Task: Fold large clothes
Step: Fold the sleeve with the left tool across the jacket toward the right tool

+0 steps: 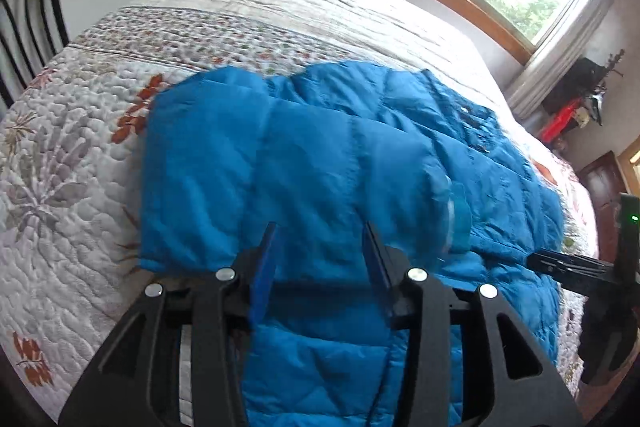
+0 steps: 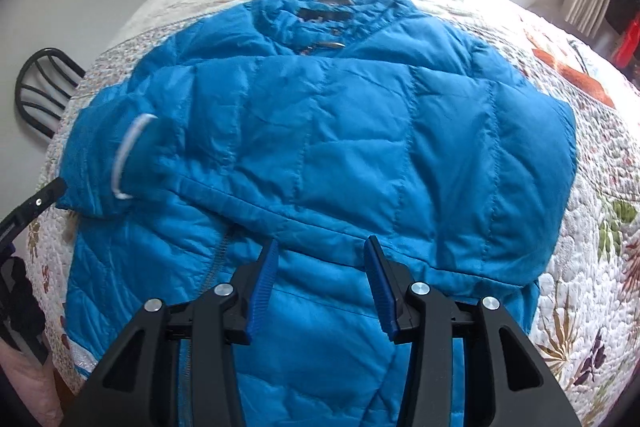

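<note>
A bright blue quilted puffer jacket (image 2: 320,147) lies spread on a bed covered by a white quilted bedspread with leaf and flower prints (image 1: 60,187). Its stand-up collar (image 2: 332,7) points toward the far side of the bed, showing a dark inner lining. One sleeve (image 2: 280,147) is folded across the chest, its cuff with a pale elastic edge (image 2: 128,155) resting at the jacket's left side; a zipper (image 2: 216,259) runs down the lower front. The left gripper (image 1: 320,255) hovers over the fabric with its blue pads apart and nothing between them. The right gripper (image 2: 320,267) likewise stands apart above the lower hem area, gripping nothing. A black metal chair (image 1: 28,27) stands beside the bed
</note>
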The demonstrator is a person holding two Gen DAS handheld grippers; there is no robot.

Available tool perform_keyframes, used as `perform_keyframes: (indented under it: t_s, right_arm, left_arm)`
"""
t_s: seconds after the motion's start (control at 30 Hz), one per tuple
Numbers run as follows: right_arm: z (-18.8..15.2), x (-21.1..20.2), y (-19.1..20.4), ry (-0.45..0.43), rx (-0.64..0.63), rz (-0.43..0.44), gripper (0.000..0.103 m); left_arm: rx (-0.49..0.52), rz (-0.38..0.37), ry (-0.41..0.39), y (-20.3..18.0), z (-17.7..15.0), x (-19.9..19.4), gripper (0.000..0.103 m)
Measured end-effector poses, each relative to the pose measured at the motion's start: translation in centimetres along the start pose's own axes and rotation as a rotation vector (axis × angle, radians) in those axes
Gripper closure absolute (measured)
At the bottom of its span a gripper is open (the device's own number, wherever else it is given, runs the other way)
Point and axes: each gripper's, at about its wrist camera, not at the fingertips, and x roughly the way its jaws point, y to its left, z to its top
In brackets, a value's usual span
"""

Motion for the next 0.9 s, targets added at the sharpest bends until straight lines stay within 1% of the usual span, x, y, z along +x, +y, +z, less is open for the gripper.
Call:
perform_keyframes:
  t_s: [0.03, 0.1, 0.17, 0.27, 0.37, 0.53, 0.57, 0.6, 0.63, 0.67, 0.7, 0.77, 0.8, 0.9]
  right_arm:
    - [0.3, 0.0, 0.8, 0.001, -0.013, 0.023, 0.057]
    - [1.0, 0.2, 2.5, 0.004, -0.037, 0.068, 0.058]
    - [1.7, 0.6, 4.0, 0.009, -0.061, 0.094, 0.058]
    - [2.6, 1.9, 5.8, 0.038, -0.079, 0.117, 0.058]
    - [3.4, 3.1, 7.1, 0.061, -0.088, 0.143, 0.058]
    - [4.6, 5.9, 9.0, 0.108, -0.104, 0.166, 0.058]
    - [4.7, 6.3, 9.2, 0.114, -0.104, 0.17, 0.061]
    - [4.8, 6.7, 9.3, 0.119, -0.105, 0.193, 0.074]
    - [4.8, 6.8, 9.4, 0.119, -0.104, 0.2, 0.075]
    - [4.9, 6.8, 9.2, 0.113, -0.105, 0.2, 0.081]
    - [4.9, 6.7, 9.1, 0.111, -0.101, 0.207, 0.09]
    - [5.0, 6.0, 8.2, 0.095, -0.077, 0.248, 0.095]
    - [5.0, 5.3, 7.8, 0.077, -0.072, 0.259, 0.095]
    - [4.9, 3.1, 6.2, 0.032, -0.061, 0.249, 0.096]
  left_arm:
    - [-0.001, 0.037, 0.001, 0.6, 0.3, 0.3, 0.061]
    - [0.006, 0.083, 0.022, 1.5, 0.9, 1.3, 0.061]
    - [0.004, 0.083, 0.065, 2.0, 0.9, 3.0, 0.062]
    - [0.01, 0.087, 0.092, 2.2, 0.7, 4.4, 0.062]
    - [-0.001, 0.087, 0.089, 2.3, 0.5, 4.7, 0.063]
    - [0.011, 0.098, 0.088, 1.6, 0.4, 4.9, 0.063]
    - [0.013, 0.1, 0.087, 1.5, 0.4, 4.8, 0.063]
    - [0.015, 0.101, 0.087, 1.3, 0.5, 4.7, 0.063]
    - [0.017, 0.104, 0.087, 1.2, 0.5, 4.7, 0.063]
    - [0.021, 0.109, 0.087, 1.1, 0.6, 4.6, 0.063]
    - [0.025, 0.112, 0.086, 0.9, 0.7, 4.5, 0.063]
    - [0.031, 0.106, 0.08, 0.5, 0.9, 4.1, 0.062]
    - [0.033, 0.101, 0.077, 0.4, 0.9, 3.9, 0.062]
    - [0.045, 0.08, 0.056, -0.6, 1.2, 3.0, 0.061]
